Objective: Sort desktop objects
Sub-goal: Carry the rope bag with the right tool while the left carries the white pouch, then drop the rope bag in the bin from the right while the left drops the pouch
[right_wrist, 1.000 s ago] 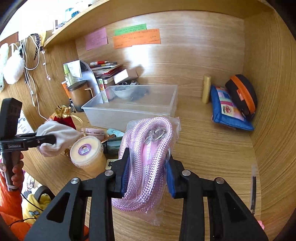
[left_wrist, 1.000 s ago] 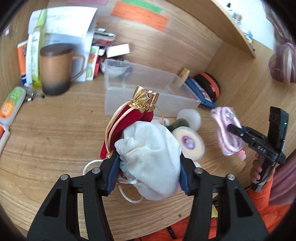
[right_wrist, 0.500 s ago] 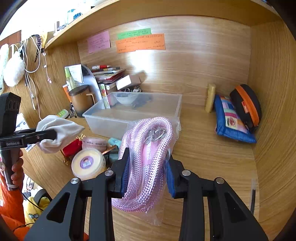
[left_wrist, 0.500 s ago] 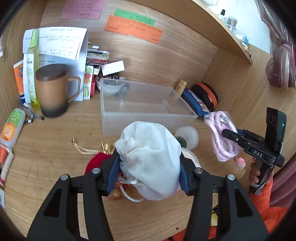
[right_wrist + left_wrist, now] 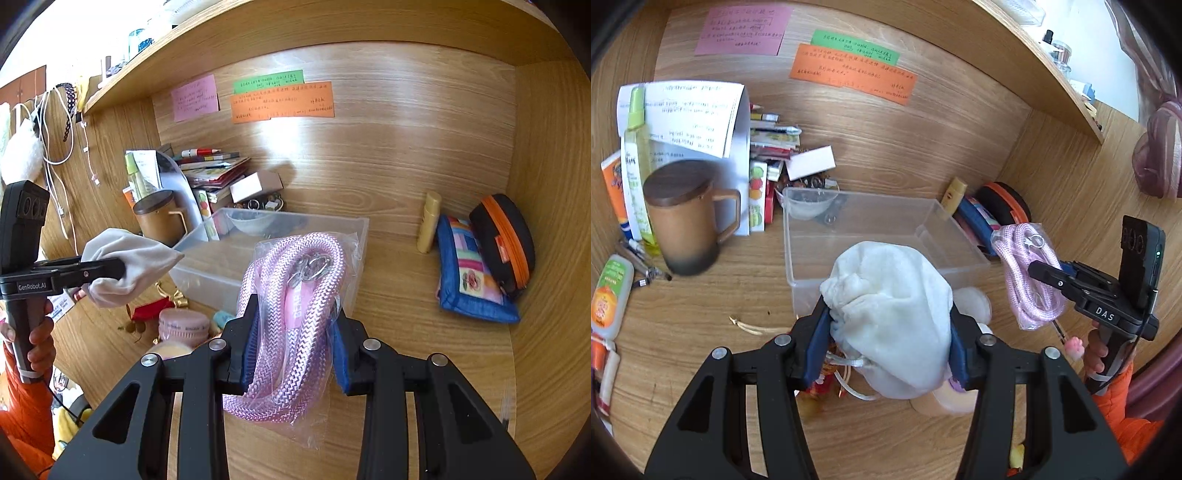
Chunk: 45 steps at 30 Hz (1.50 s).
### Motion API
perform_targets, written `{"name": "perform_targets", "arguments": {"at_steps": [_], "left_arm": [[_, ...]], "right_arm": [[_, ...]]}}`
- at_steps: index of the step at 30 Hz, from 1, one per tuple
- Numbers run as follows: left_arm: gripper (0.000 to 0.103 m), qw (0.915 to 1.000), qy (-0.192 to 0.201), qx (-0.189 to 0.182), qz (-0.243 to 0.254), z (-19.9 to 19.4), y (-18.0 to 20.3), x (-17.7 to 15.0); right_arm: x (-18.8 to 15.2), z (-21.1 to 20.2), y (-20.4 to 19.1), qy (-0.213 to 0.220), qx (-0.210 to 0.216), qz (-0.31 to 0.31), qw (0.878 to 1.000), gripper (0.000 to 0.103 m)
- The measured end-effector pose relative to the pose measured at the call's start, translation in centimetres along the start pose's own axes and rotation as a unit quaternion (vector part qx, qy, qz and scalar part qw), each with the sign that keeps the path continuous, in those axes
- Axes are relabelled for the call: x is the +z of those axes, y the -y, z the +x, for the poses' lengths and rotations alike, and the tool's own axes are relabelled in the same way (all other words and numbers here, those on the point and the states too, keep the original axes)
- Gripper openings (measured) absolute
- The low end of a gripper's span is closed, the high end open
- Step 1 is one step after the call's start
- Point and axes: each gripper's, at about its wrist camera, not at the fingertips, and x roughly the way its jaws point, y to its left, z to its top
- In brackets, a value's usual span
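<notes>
I've lifted both loads clear of the clutter, my left gripper [image 5: 888,325] clamping the white pouch [image 5: 890,314], my right gripper [image 5: 291,347] the pink rope [image 5: 291,314], the clear bin [image 5: 886,236] now just ahead for dropping

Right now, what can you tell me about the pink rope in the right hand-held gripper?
The pink rope is a thick braided cord, coiled into loops and sealed in a clear plastic bag, with a silver metal clasp near its top. The right hand-held gripper clamps it between blue pads, upright, above the wooden desk and in front of the clear plastic bin. Nothing else touches it.
</notes>
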Motion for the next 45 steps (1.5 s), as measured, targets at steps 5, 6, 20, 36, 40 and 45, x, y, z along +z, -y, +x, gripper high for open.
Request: {"name": "perform_targets", "arguments": {"at_steps": [5,6,20,36,40,45], "left_arm": [[0.054,1.0000,0.002,-0.002,0.000,0.7,-0.1,1.4],[0.054,1.0000,0.003,-0.001,0.001,0.9,-0.1,1.6],[0.054,0.9999,-0.016,0.003,-0.006,4.8,-1.6,4.3],[0.054,0.9987,-0.048,0.012,0.008,9.0,-2.4,7.2],[0.054,0.9981,-0.058,0.020,0.009,10.5,-2.7,7.4],[0.054,0.9969,-0.063,0.041,0.021,11.7,-2.5,7.2]], "right_arm": [[1.2,0.7,0.2,0.006,0.004,-0.003,1.000,0.030],[1.4,0.9,0.2,0.007,0.004,-0.006,1.000,0.030],[4.0,4.2,0.7,-0.004,0.015,-0.015,1.000,0.030],[6.4,8.0,1.9,-0.020,0.007,-0.016,1.000,0.027],[6.2,10.0,1.9,-0.046,0.003,-0.022,0.999,0.027],[5.8,10.9,2.3,-0.054,0.007,-0.019,0.998,0.027]]}}
